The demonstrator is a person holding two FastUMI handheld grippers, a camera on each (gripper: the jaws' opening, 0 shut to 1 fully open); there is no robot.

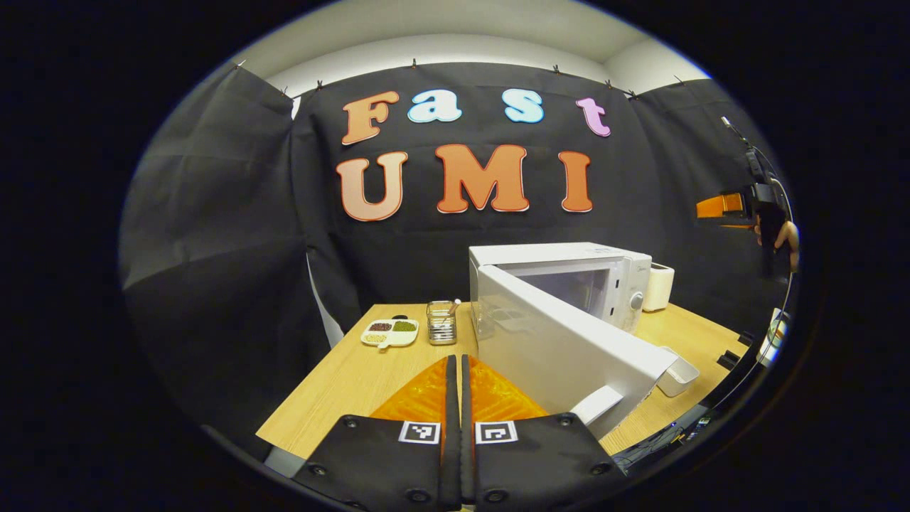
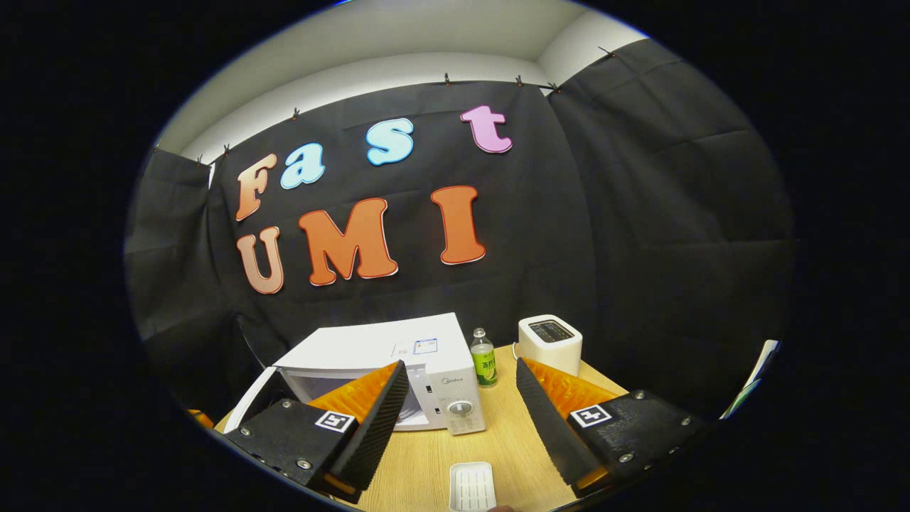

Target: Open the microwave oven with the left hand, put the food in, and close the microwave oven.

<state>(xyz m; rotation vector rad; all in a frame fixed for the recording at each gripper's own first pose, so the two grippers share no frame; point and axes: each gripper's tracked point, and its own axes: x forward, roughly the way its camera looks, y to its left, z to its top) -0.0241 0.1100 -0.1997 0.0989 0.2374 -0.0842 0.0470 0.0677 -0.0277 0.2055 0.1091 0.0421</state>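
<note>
Your left gripper (image 1: 455, 370), orange fingers pressed together and empty, faces the white box-shaped microwave oven (image 1: 569, 284) with its door (image 1: 561, 341) swung open on the wooden table (image 1: 341, 384). Your right gripper (image 2: 462, 412), fingers spread wide, additionally shows a white ridged rectangular food tray (image 2: 472, 488) just below.

a staged recording booth: black cloth wall (image 2: 640, 213) behind a wooden table (image 1: 341, 384) with microwave (image 1: 569, 284) and toaster (image 2: 549, 341).

On the wooden table (image 1: 341, 384): a divided white dish (image 1: 389, 333) of beans beside a clear glass jar (image 1: 441, 322); a white toaster (image 2: 549, 343) near a green-labelled bottle (image 2: 484, 358); a small white tray (image 2: 472, 487) at the near edge.
</note>
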